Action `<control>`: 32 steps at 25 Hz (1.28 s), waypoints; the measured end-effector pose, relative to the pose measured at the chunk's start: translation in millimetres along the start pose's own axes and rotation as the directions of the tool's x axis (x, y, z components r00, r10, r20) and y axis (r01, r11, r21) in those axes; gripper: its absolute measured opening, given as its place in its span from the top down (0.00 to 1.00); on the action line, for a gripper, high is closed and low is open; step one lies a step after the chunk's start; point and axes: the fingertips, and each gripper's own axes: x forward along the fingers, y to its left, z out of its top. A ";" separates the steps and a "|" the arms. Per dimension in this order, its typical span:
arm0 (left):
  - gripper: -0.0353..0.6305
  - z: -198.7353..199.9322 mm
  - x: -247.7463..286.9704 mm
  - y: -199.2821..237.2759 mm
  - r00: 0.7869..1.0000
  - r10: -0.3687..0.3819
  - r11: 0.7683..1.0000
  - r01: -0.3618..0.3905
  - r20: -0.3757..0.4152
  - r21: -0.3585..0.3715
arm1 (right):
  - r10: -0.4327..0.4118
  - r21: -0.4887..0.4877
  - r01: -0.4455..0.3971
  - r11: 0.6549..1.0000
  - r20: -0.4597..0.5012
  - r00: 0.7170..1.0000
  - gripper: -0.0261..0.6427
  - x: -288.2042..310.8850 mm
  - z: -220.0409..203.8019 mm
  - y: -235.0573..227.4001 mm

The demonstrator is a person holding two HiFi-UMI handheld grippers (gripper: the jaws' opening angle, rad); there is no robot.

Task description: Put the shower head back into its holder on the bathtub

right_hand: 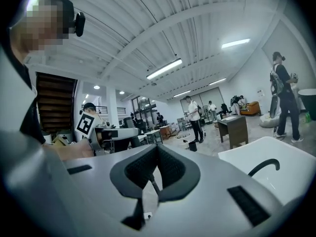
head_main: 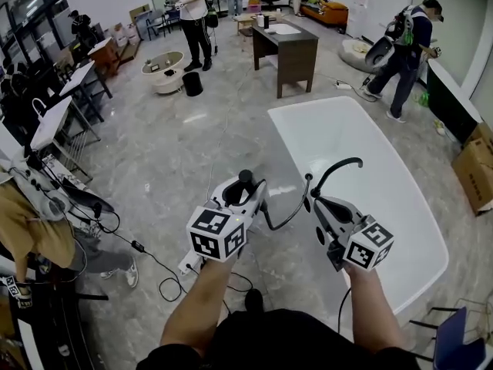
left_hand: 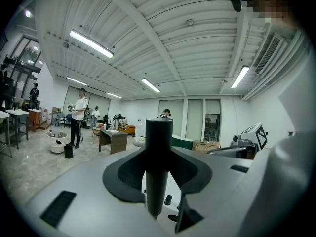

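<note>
My left gripper [head_main: 248, 187] is shut on the black shower head [head_main: 246, 178], whose handle [left_hand: 158, 167] stands upright between the pads. A thin black hose [head_main: 286, 220] loops from it to my right gripper [head_main: 314, 203], which is shut on the hose [right_hand: 153, 184]. Both grippers hover over the floor just left of the white bathtub [head_main: 400, 206]. A black curved pipe [head_main: 339, 165] arcs over the tub's near rim, also visible as the pipe [right_hand: 264, 167] in the right gripper view. I cannot make out the holder itself.
A dark desk [head_main: 289, 48] stands beyond the tub and a round white table [head_main: 162, 68] at the back left. Cables and a power strip [head_main: 139, 247] lie on the floor at left, beside a crouching person [head_main: 31, 222]. Cardboard boxes [head_main: 477, 168] sit right.
</note>
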 end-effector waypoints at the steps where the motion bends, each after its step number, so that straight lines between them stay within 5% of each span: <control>1: 0.73 1.1 1.1 4.4 1.000 -0.005 1.000 0.005 -0.001 0.002 | -0.008 0.006 0.008 1.000 -0.002 1.000 0.94 5.6 0.4 -2.1; 17: 0.73 -10.9 26.6 74.6 0.997 -0.069 0.997 0.068 -0.022 -0.046 | 0.002 0.021 0.000 1.000 -0.080 0.997 0.94 99.7 -9.9 -6.4; 32: 0.73 16.1 139.7 115.7 0.997 -0.041 0.999 0.040 -0.059 -0.022 | -0.007 0.076 0.012 0.997 -0.056 0.998 0.94 142.0 15.9 -126.9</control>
